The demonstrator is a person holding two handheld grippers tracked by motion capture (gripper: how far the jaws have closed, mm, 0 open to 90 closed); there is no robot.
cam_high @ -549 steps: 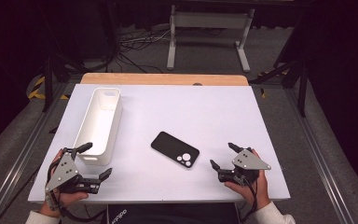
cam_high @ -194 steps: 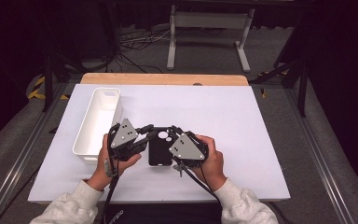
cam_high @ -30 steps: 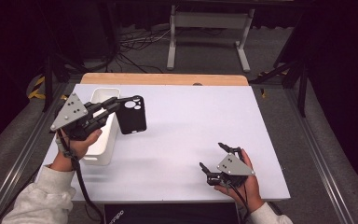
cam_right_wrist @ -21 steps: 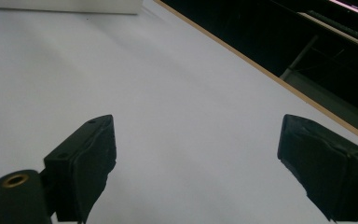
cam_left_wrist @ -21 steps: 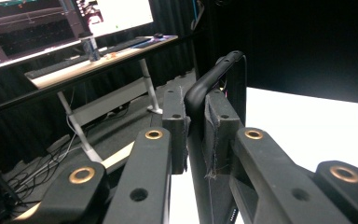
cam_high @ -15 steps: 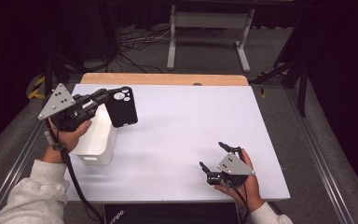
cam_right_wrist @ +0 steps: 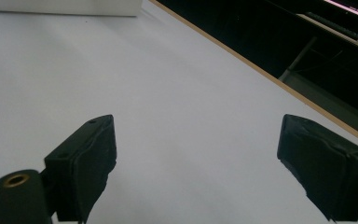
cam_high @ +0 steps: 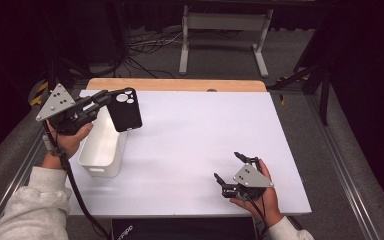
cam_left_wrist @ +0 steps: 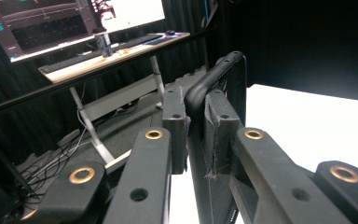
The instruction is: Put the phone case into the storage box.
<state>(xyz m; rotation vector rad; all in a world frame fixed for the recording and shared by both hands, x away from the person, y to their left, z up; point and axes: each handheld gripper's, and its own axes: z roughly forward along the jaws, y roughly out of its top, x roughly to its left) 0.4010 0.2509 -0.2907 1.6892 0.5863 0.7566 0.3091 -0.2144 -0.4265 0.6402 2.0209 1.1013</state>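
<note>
My left gripper (cam_high: 104,100) is shut on the edge of a black phone (cam_high: 125,109), camera lenses at its top, held upright in the air above the white bin (cam_high: 103,145) at the table's left. In the left gripper view the phone (cam_left_wrist: 223,79) stands edge-on, pinched between the two pads (cam_left_wrist: 173,122). My right gripper (cam_high: 228,167) rests low at the front right of the white table (cam_high: 195,130), jaws wide apart. In the right gripper view its gripper (cam_right_wrist: 196,149) has only bare table between the fingers.
The long white bin lies along the left edge of the table. A wooden strip (cam_high: 175,84) runs along the far edge. Beyond it stand a metal stand (cam_high: 222,35) and floor cables. A desk with monitors (cam_left_wrist: 74,28) shows behind the phone in the left gripper view.
My left hand has carried the phone to the left and slightly up, from beside the bin to over it. The right hand has stayed where it was.
</note>
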